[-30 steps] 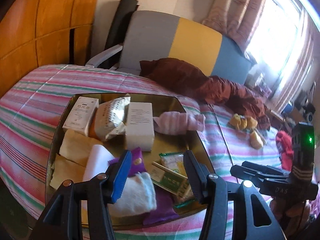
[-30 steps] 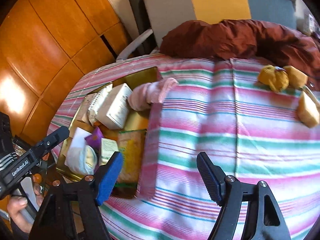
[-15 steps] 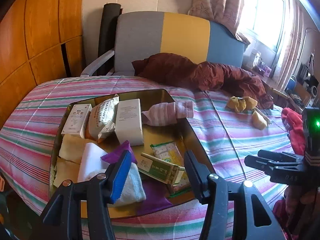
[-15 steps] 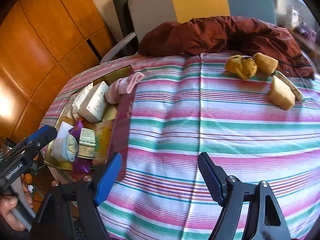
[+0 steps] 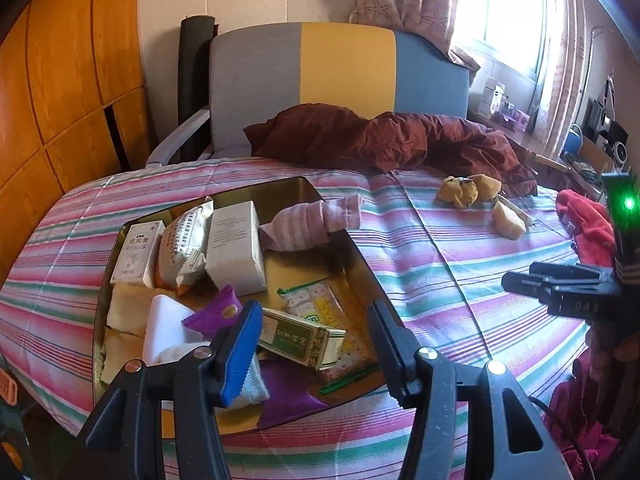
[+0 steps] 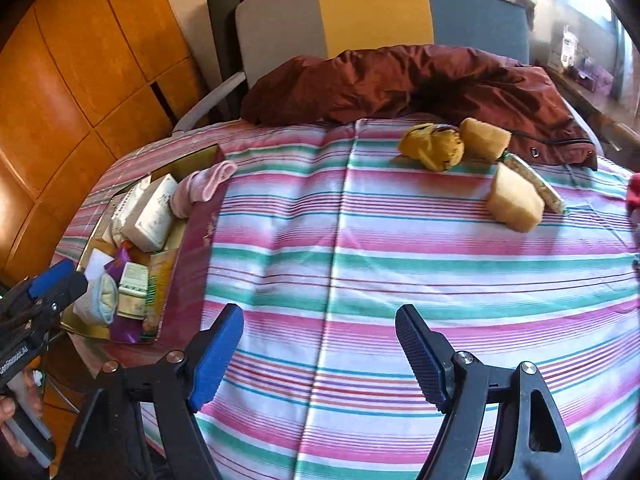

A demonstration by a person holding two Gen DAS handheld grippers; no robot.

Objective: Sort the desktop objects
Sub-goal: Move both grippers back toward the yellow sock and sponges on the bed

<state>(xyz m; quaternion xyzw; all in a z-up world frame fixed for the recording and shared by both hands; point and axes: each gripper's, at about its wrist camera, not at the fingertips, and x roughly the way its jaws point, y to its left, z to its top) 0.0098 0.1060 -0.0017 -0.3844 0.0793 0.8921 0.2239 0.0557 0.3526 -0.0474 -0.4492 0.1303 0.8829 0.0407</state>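
A gold tray [image 5: 352,256] on the striped table holds white boxes [image 5: 234,248], a foil packet [image 5: 184,240], a green box [image 5: 300,338], purple wrappers and a pink striped sock [image 5: 308,220] draped over its rim. My left gripper [image 5: 312,344] is open and empty above the tray's near end. My right gripper [image 6: 320,352] is open and empty over the striped cloth, right of the tray [image 6: 192,240]. A yellow bundle [image 6: 434,146], two tan sponges [image 6: 516,200] and a thin packet [image 6: 534,182] lie at the far right.
A dark red jacket [image 6: 400,80] lies across the table's far edge before a grey, yellow and blue chair [image 5: 340,64]. Wood panels [image 5: 60,80] stand left. A red cloth [image 5: 586,220] lies at the right edge.
Both grippers have drawn back and risen, so the tray looks smaller and more of the table shows. The right view has swung rightward toward the yellow bundle and sponges. Both stay open.
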